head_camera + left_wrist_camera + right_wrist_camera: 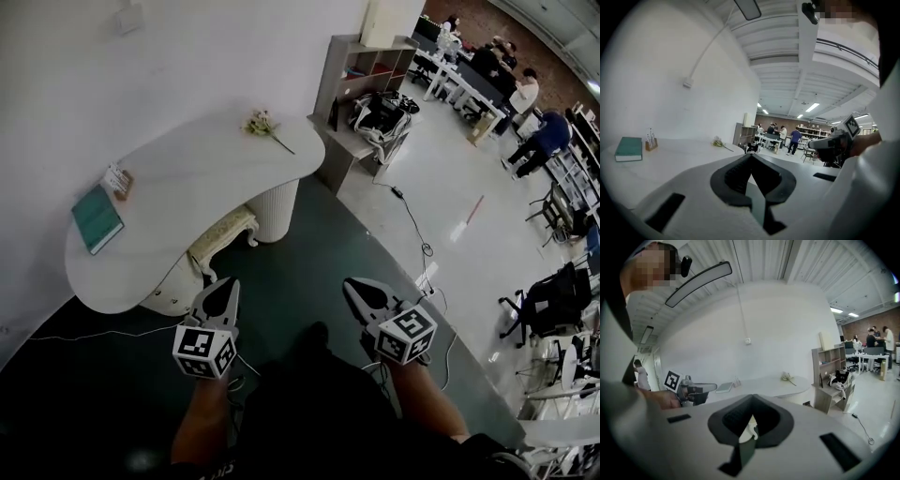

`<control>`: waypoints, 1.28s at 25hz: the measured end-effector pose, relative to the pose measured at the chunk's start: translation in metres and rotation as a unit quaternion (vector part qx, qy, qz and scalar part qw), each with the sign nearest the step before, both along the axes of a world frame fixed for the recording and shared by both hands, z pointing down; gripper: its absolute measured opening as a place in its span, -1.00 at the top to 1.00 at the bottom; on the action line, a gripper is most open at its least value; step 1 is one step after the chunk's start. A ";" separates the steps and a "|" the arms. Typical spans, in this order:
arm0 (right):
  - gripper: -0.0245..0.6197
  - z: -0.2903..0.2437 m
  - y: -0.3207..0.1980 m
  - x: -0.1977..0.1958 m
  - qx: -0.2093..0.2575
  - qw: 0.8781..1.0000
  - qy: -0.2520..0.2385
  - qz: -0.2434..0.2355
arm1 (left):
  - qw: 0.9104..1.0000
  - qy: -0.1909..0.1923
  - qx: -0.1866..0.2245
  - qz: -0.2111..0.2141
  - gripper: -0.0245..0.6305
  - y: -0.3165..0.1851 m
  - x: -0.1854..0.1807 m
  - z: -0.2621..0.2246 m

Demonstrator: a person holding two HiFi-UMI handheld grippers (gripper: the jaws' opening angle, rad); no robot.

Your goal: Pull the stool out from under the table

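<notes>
Though most of it is tucked away beneath the tabletop, the stool (pixel 223 234) can be picked out under the near edge of the white curved table (pixel 197 164). Only one cushioned end and a couple of curled cream legs show; the top covers the rest. The table stands against the wall on a dark green carpet (pixel 309 262), at roughly eleven o'clock from the person. A ribbed white pedestal (pixel 277 211) carries it, just at the stool's three o'clock.

At one o'clock, past the table's far end, a grey shelf unit (pixel 361 80) holds a heap of dark and white gear (pixel 380 117) on its lower board. What that heap is, I can't make out. A dark cable (pixel 417 234) trails over the pale floor from there toward the person's right. Far off at two o'clock a few people (pixel 525 112) stand around desks, too small to tell much.

The left gripper (pixel 230 284) and right gripper (pixel 351 286) are held side by side, short of the table and apart from the stool, which lies at twelve o'clock of the left one. Each pair of jaws is pressed together with nothing in them.

On the tabletop lies a teal book (pixel 97 218) at the nine o'clock end. Just beyond the book is a small holder (pixel 117 180) with thin sticks in it, and a sprig of pale flowers (pixel 264 124) lies at the far end.
</notes>
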State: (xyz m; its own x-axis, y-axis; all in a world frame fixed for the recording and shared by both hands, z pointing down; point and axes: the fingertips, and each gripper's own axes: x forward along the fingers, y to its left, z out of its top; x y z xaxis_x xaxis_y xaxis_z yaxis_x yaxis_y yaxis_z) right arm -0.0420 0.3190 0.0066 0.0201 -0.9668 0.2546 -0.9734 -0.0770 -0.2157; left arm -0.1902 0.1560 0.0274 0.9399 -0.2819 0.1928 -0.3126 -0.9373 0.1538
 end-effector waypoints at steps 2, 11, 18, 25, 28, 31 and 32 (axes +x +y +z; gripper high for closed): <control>0.91 0.006 -0.011 0.012 0.002 1.000 -0.005 -0.011 | 1.000 0.002 0.003 -0.010 0.90 -0.007 0.006 -0.002; 0.91 0.016 -0.064 0.132 0.022 0.996 -0.031 -0.075 | 0.996 -0.031 0.027 -0.080 0.90 -0.048 0.098 -0.011; 0.91 0.035 -0.087 0.231 -0.011 0.988 -0.022 -0.155 | 0.989 -0.036 0.037 -0.141 0.90 -0.059 0.184 -0.028; 0.91 0.052 -0.127 0.238 -0.019 0.973 -0.049 -0.223 | 0.979 -0.047 -0.001 -0.196 0.90 -0.058 0.193 -0.004; 0.91 0.057 -0.155 0.222 -0.036 0.965 -0.050 -0.256 | 0.973 -0.059 -0.006 -0.223 0.90 -0.068 0.178 0.000; 0.91 0.061 -0.191 0.187 -0.046 0.951 -0.045 -0.304 | 0.967 -0.070 -0.005 -0.244 0.90 -0.084 0.155 0.007; 0.91 0.063 -0.203 0.175 -0.051 0.946 -0.045 -0.317 | 0.965 -0.070 -0.014 -0.253 0.90 -0.090 0.146 0.013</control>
State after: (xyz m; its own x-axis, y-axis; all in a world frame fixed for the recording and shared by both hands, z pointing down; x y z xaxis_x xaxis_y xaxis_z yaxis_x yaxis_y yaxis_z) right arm 0.1326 0.1155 0.0698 -0.5811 -0.7479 0.3210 -0.8095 0.4907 -0.3223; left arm -0.0439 0.0657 0.0406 0.6469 -0.6912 0.3221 -0.7491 -0.6550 0.0990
